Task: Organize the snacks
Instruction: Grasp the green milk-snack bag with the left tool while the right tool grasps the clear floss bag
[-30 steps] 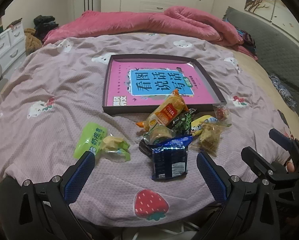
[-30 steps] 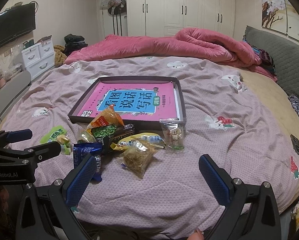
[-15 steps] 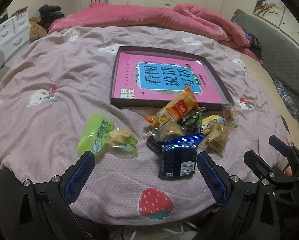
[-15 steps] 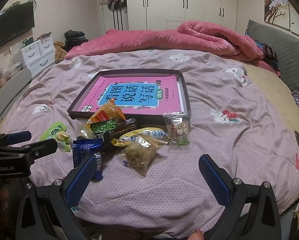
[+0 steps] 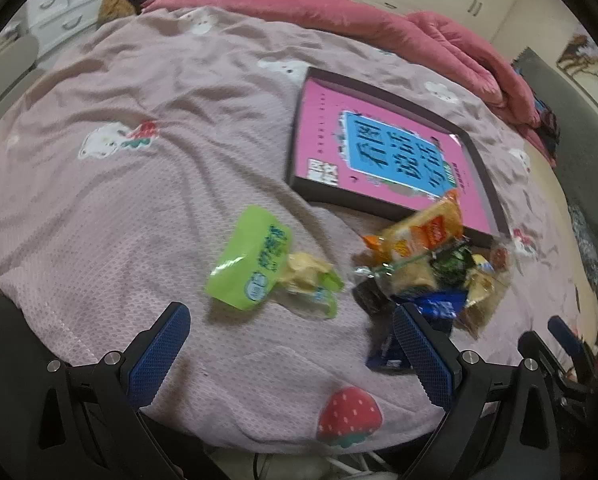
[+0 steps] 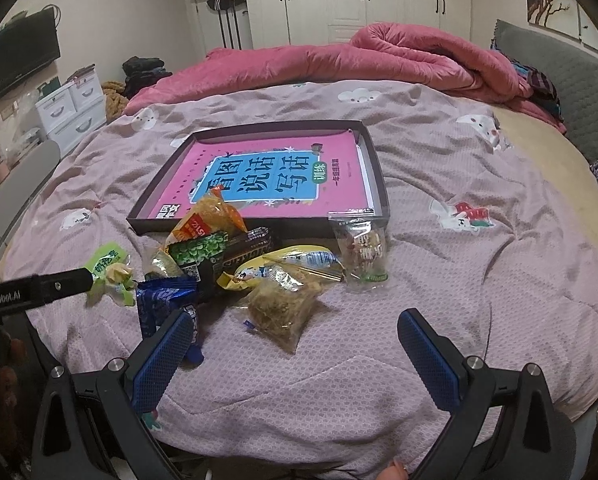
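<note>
Several snack packets lie in a pile on the pink bedspread in front of a dark tray [image 5: 483, 168] [image 6: 379, 176] that holds a pink book. A light green packet [image 5: 251, 264] [image 6: 106, 261] lies apart at the pile's left. An orange packet [image 5: 423, 232] [image 6: 207, 220], a blue packet [image 5: 435, 308] [image 6: 159, 300], a brown clear bag [image 6: 283, 308] and a clear bag of sweets [image 6: 361, 248] are in the pile. My left gripper [image 5: 291, 356] is open and empty just short of the green packet. My right gripper [image 6: 295, 364] is open and empty, near the brown bag.
A rolled pink duvet [image 6: 399, 60] lies at the bed's far side. White drawers [image 6: 71, 108] and a TV [image 6: 15, 60] stand at the left, wardrobes [image 6: 359, 0] behind, a grey headboard [image 6: 559, 72] at the right. The bed's near edge runs just under both grippers.
My left gripper has swung left and closer, so the green packet now sits between its fingers' line. My right gripper has moved forward toward the pile. No snack has moved.
</note>
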